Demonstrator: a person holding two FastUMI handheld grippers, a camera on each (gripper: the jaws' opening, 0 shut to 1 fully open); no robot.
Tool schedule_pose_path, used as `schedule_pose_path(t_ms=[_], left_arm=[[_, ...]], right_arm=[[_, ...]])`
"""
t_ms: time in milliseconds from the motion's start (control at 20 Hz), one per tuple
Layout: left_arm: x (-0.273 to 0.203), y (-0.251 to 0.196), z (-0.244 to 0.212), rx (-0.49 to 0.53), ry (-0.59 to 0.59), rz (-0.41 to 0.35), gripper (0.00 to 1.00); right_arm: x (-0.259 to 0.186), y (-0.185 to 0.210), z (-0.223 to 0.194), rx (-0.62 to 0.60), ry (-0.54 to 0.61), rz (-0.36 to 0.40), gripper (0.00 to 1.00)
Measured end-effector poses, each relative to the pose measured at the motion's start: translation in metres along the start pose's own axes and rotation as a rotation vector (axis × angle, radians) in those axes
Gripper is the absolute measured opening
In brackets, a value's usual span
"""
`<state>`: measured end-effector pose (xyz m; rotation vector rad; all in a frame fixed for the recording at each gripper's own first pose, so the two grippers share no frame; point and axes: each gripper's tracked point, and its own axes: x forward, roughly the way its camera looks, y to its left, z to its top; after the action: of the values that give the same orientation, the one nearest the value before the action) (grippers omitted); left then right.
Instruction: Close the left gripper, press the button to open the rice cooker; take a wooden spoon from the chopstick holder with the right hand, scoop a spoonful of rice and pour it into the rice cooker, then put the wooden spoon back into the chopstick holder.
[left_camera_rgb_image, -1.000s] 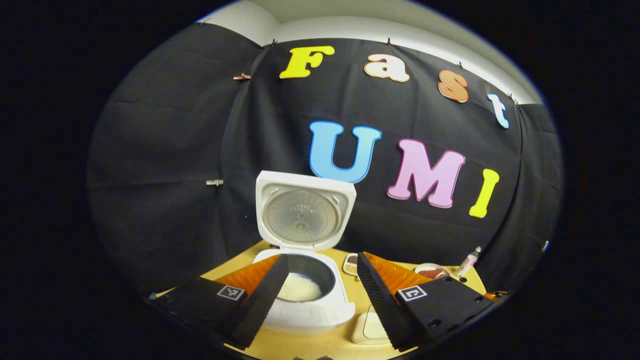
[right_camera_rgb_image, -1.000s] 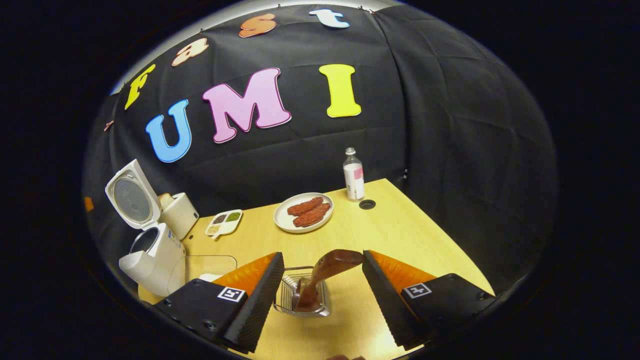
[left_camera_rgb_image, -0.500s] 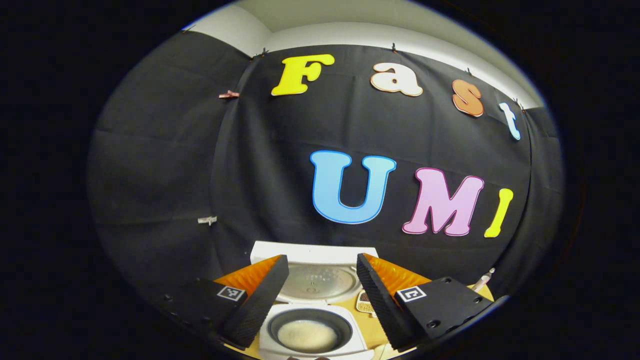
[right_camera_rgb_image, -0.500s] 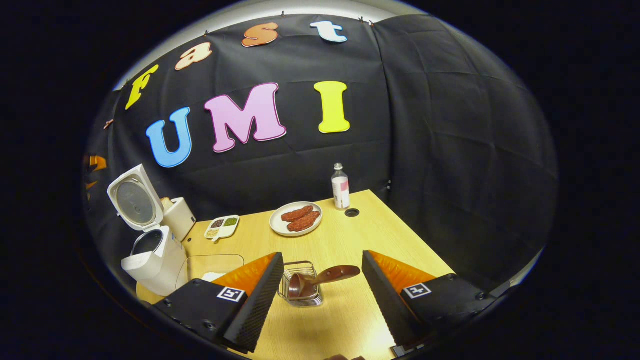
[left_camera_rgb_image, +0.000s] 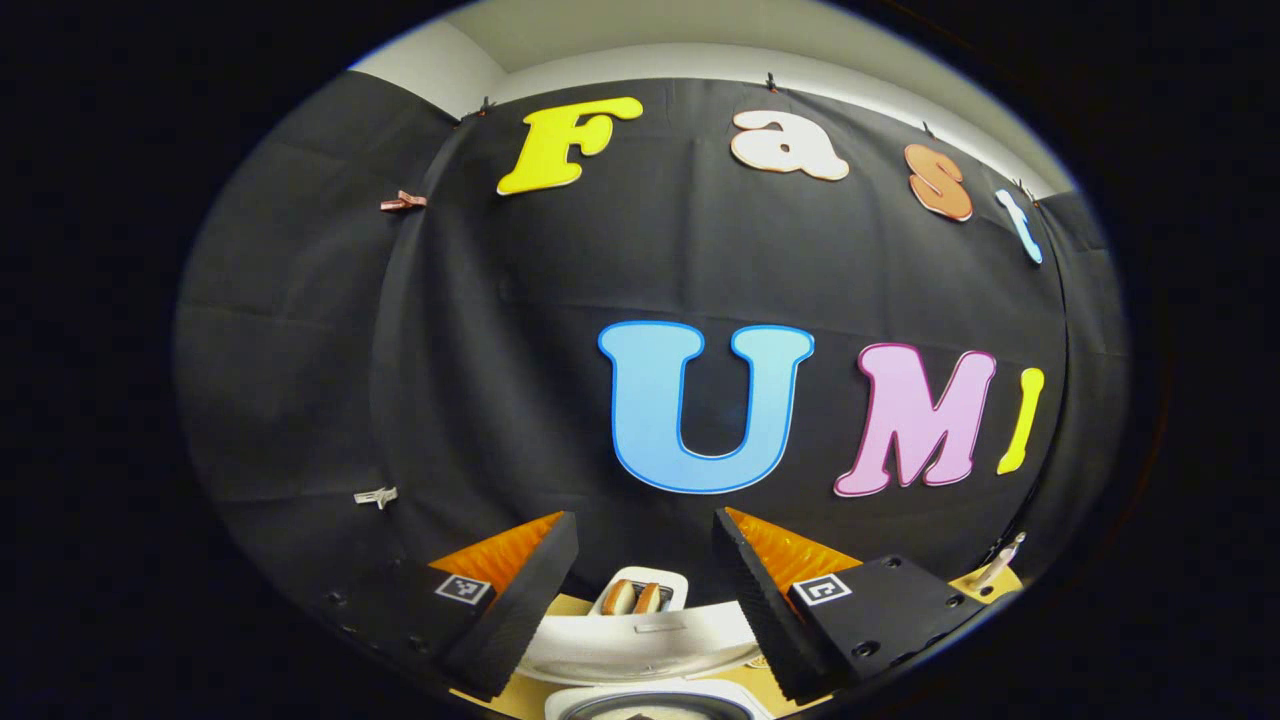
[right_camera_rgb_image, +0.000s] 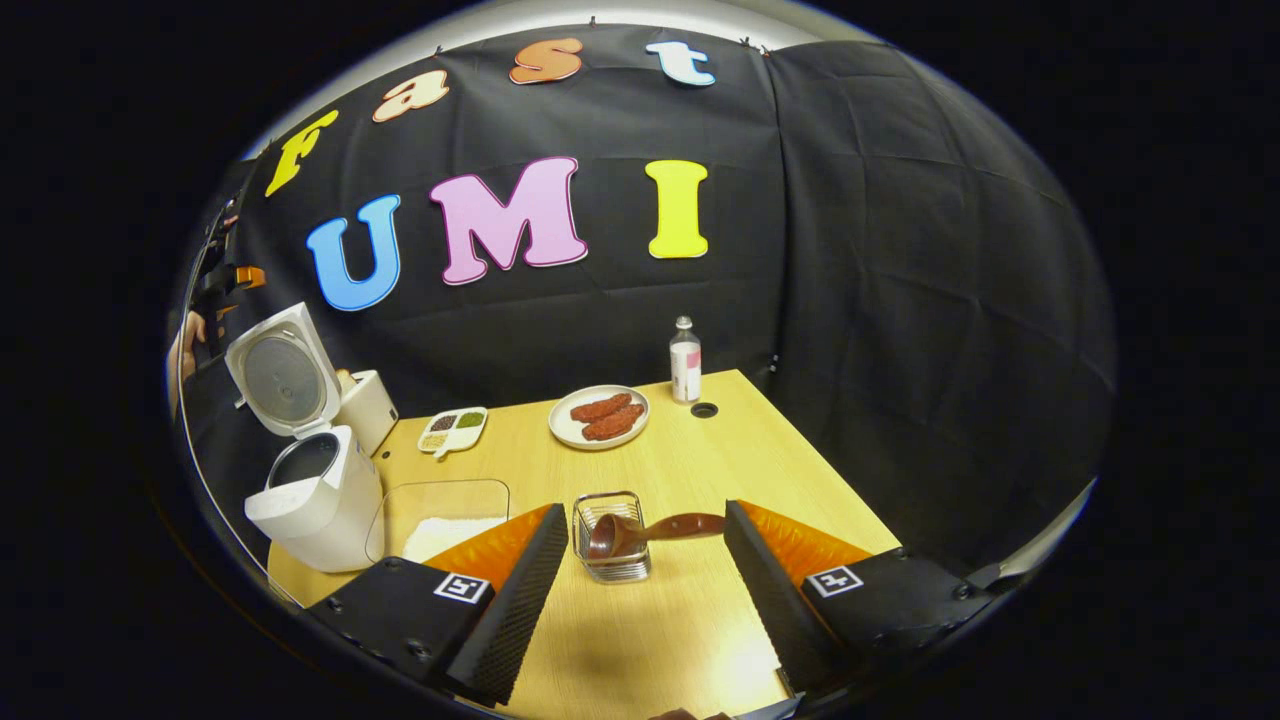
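Pale wood made up the tabletop (right_camera_rgb_image: 700, 470) across the lower middle of the right gripper view. There the right gripper (right_camera_rgb_image: 645, 590) sat at the bottom of the frame with its fingers spread wide and nothing between them. Just above the gap stood the small wire-mesh chopstick holder (right_camera_rgb_image: 611, 540), and the dark brown wooden spoon (right_camera_rgb_image: 650, 530) rested in it, bowl inside and handle leaning out toward the right. At the left edge of the frame stood the white rice cooker (right_camera_rgb_image: 315, 495) with its lid raised upright. The clear rectangular container of white rice (right_camera_rgb_image: 440, 520) lay just right of the cooker. Farther back were a white plate with reddish-brown pieces (right_camera_rgb_image: 599, 416), a small divided white dish of grains (right_camera_rgb_image: 452, 430) and a clear bottle with a pink label (right_camera_rgb_image: 685, 362).

In the left gripper view the left gripper (left_camera_rgb_image: 645, 600) was likewise wide open and held nothing; the cooker's rim showed at the bottom centre, below the fingers.
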<state>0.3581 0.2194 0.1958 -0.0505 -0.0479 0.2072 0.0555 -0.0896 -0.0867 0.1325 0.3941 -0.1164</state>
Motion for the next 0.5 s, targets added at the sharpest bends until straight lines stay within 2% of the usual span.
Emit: schedule_pose_path(t_ms=[100,300,500], left_arm=[[0.016,0.007,-0.020,-0.009,0.062,-0.002,0.94],[0.027,0.009,-0.052,0.005,0.176,0.007,0.94],[0.020,-0.007,-0.074,0.008,0.273,-0.001,0.96]], right_arm=[[-0.007,0.000,0.000,0.010,-0.005,-0.019,0.99],[-0.008,0.005,-0.009,0.003,0.002,-0.011,0.99],[-0.004,0.016,-0.007,0.015,-0.004,0.027,0.99]])
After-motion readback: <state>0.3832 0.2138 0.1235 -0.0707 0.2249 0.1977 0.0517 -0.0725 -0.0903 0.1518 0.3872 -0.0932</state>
